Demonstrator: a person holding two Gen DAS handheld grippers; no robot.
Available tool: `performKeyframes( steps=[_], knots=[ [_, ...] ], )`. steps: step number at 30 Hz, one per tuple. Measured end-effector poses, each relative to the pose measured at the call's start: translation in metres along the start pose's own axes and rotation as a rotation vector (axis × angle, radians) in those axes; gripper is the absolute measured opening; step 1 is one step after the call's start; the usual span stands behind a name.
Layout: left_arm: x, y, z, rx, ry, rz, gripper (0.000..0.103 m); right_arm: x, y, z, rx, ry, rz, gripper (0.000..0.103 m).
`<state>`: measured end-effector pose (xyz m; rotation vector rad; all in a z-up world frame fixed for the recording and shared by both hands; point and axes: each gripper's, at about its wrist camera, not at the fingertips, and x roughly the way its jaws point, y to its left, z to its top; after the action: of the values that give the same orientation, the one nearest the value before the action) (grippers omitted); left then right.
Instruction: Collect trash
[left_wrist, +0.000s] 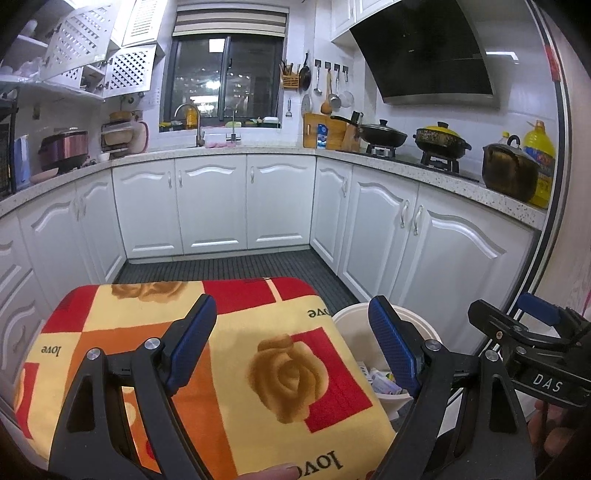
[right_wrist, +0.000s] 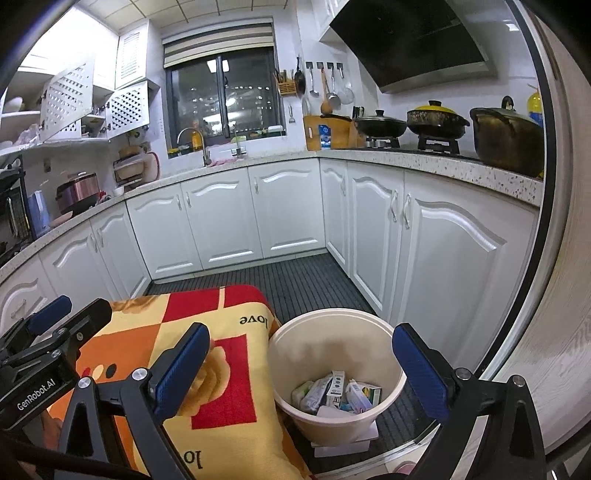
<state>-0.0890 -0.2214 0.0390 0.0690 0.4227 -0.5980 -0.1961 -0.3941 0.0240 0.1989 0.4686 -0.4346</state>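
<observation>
A cream round bin (right_wrist: 332, 313) stands on the dark floor beside a low table under a red, orange and yellow rose blanket (right_wrist: 229, 424). Small boxes and wrappers (right_wrist: 336, 391) lie in its bottom. My right gripper (right_wrist: 301, 330) hangs above the bin's mouth, open, nothing between its blue pads. My left gripper (left_wrist: 291, 302) is open over the blanket (left_wrist: 147, 314), also with nothing in it. In the left wrist view the bin (left_wrist: 351, 314) sits just right of the table, partly behind the right finger, and the right gripper (left_wrist: 513, 310) shows at the far right edge.
White cabinets (right_wrist: 288, 210) line three sides of a ribbed dark floor mat (right_wrist: 295, 280). Pots (left_wrist: 441, 138) and an oil bottle (left_wrist: 541, 162) stand on the speckled counter. The bin rests on a flat white block (right_wrist: 347, 445). A wood-grain door (right_wrist: 554, 332) lies right.
</observation>
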Motion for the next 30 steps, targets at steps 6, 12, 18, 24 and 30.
performKeyframes(
  steps=[6, 12, 18, 24, 30],
  knots=[
    [0.0000, -0.0027, -0.0021, 0.010, -0.004, 0.020, 0.084, -0.0007, 0.0019, -0.0005, -0.001, 0.000, -0.001, 0.098],
    [0.0009, -0.0044, -0.0041, 0.014, -0.009, 0.032, 0.084, -0.0002, 0.0023, -0.0008, -0.001, 0.002, -0.002, 0.099],
    [0.0017, -0.0035, -0.0069, 0.009, -0.010, 0.040, 0.084, 0.0007, 0.0019, 0.0002, -0.005, 0.004, -0.002, 0.099],
    [0.0041, 0.0001, -0.0082, -0.002, -0.004, 0.043, 0.084, 0.0035, 0.0037, 0.0005, -0.018, 0.008, -0.005, 0.099],
    [0.0062, 0.0010, -0.0094, 0.002, -0.001, 0.052, 0.084, 0.0050, 0.0048, -0.0003, -0.012, 0.011, 0.000, 0.099]
  ],
)
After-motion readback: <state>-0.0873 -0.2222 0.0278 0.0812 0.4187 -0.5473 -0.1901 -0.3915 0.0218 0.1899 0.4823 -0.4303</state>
